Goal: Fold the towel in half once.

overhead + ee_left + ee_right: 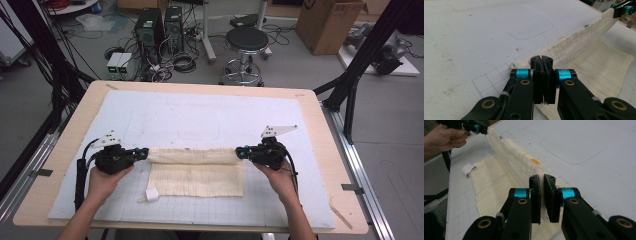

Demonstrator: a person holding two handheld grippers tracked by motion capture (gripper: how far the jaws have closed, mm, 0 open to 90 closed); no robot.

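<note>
Cream cloth (196, 176) halfway through its fold on the tabletop (320, 130).
Left tongs (142, 152) and right tongs (241, 151) each clamp a far corner, edge lifted; laying it down remains.

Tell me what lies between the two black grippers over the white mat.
In the high view, the raised far edge of the cream woven cloth spans from the left gripper to the right gripper, each shut on a corner.

The cloth's (195, 172) gripped corners are hidden between the jaws; the small white tag (151, 194) is too small to read.
</note>
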